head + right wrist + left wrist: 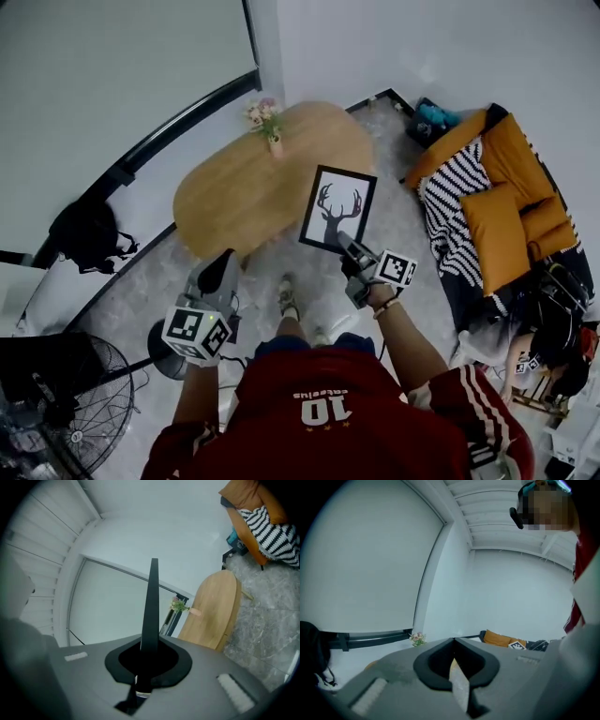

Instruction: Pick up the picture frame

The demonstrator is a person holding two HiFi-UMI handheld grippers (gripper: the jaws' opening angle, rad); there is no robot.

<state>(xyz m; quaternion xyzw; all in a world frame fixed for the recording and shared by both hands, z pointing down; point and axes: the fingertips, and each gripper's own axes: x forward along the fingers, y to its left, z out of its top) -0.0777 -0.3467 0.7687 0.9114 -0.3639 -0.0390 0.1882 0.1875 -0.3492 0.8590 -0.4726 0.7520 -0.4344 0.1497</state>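
The picture frame (337, 208), black-edged with a deer-head silhouette on white, hangs in the air over the near edge of the oval wooden table (244, 187). My right gripper (345, 246) is shut on its lower edge. In the right gripper view the frame (152, 606) shows edge-on as a thin black bar rising from between the jaws of that gripper (147, 656). My left gripper (223, 267) is held lower left, apart from the frame, with its jaws together. The left gripper view shows those jaws (453, 660) closed, with only a pale sliver in the slit.
A small vase of flowers (267, 120) stands at the table's far end. A sofa (497, 206) with orange cushions and a striped throw lies to the right. A floor fan (75, 403) and a black bag (89, 234) are on the left. The floor is grey marble.
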